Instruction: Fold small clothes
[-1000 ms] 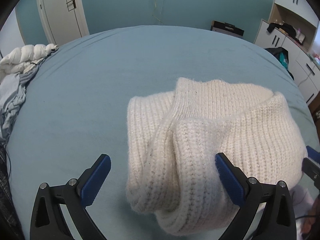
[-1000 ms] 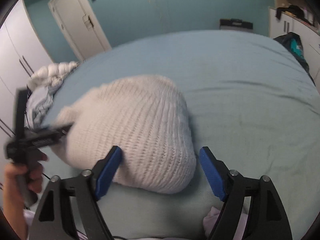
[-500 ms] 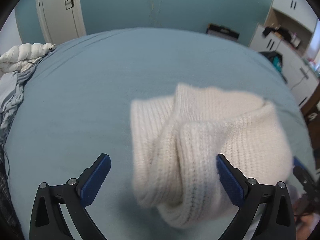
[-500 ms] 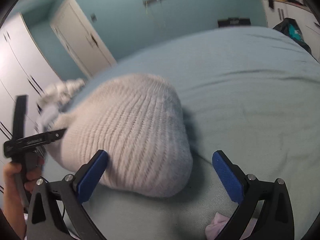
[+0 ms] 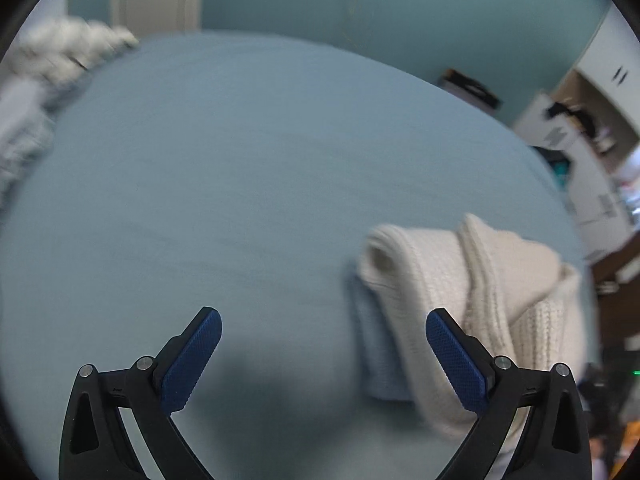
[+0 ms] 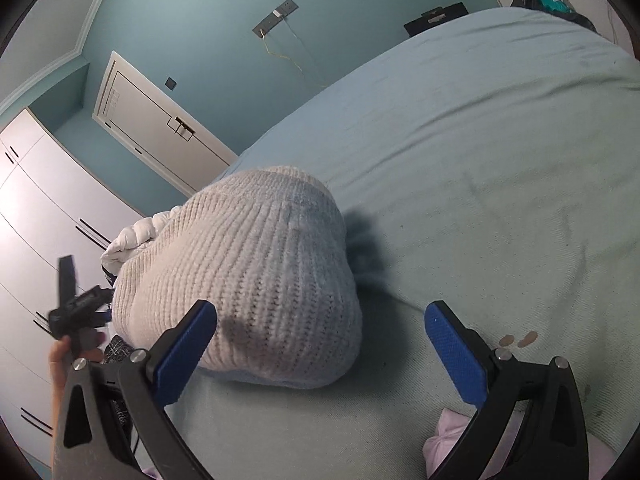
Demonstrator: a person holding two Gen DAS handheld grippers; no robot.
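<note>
A cream knitted sweater point(image 6: 248, 272) lies folded into a thick bundle on the pale blue bed point(image 6: 480, 160). My right gripper point(image 6: 320, 344) is open wide just in front of the bundle. Its left finger overlaps the bundle's near edge and the pads press on nothing. In the blurred left wrist view the sweater point(image 5: 472, 300) sits at the right, behind the right finger. My left gripper point(image 5: 322, 344) is open over bare sheet with nothing between its fingers. The right wrist view also shows the left gripper point(image 6: 76, 308), held in a hand point(image 6: 64, 360) beside the sweater's far end.
A pile of white and grey bedding point(image 5: 44, 80) lies at the bed's far left corner. A pink cloth point(image 6: 444, 436) sits at the near edge under my right gripper. White wardrobes point(image 6: 36, 220) and a door point(image 6: 160, 128) line the wall. Cabinets point(image 5: 592, 128) stand to the right.
The left gripper has swung left, so the sweater now sits at the right of its view. The right gripper's jaws have spread wider and its view has rolled and dipped.
</note>
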